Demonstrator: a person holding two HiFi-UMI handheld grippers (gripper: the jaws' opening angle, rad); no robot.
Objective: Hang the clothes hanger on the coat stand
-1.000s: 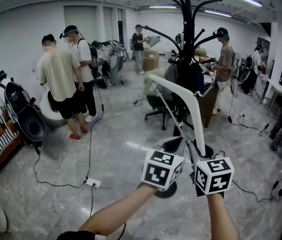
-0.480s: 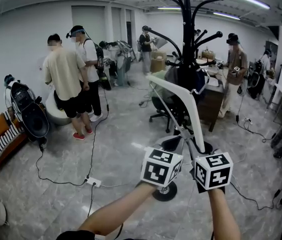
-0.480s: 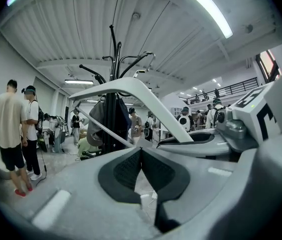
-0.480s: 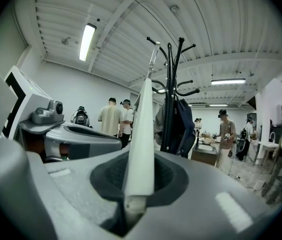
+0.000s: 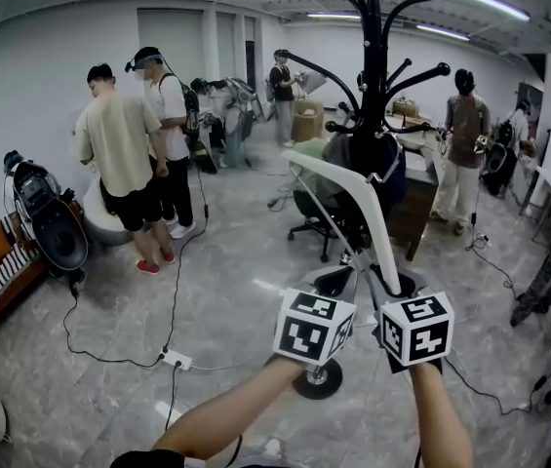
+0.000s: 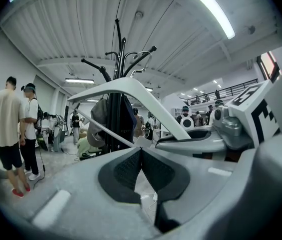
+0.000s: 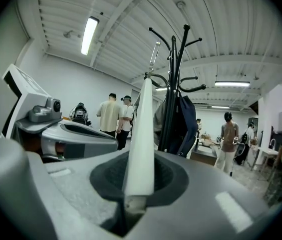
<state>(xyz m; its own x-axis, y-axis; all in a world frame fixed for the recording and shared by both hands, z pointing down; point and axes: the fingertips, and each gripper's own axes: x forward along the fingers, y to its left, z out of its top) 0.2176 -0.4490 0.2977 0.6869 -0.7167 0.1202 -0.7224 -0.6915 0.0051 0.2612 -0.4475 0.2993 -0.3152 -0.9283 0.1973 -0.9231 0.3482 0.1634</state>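
A white clothes hanger (image 5: pixel 353 198) slants up and away in front of me, its arm rising to the left. My right gripper (image 5: pixel 378 286) is shut on the arm's lower end; in the right gripper view the white arm (image 7: pixel 143 134) stands between the pads (image 7: pixel 168 176). My left gripper (image 5: pixel 345 273) sits just left of it, its pads meeting where the hanger's thin lower bar (image 6: pixel 106 130) arrives. The black coat stand (image 5: pixel 373 76) rises right behind the hanger, with a dark garment (image 5: pixel 389 169) hanging on it. Its round base (image 5: pixel 316 378) shows under the marker cubes.
Two people (image 5: pixel 119 154) stand at the left, and another (image 5: pixel 462 144) stands at the back right. Cables and a power strip (image 5: pixel 173 360) lie on the grey floor. An office chair (image 5: pixel 314 217) and a desk (image 5: pixel 421 203) are behind the stand.
Both grippers and the hanger keep nearly the same pose. The view has drifted a little, so the stand's base sits lower. The person at the back right has walked further right.
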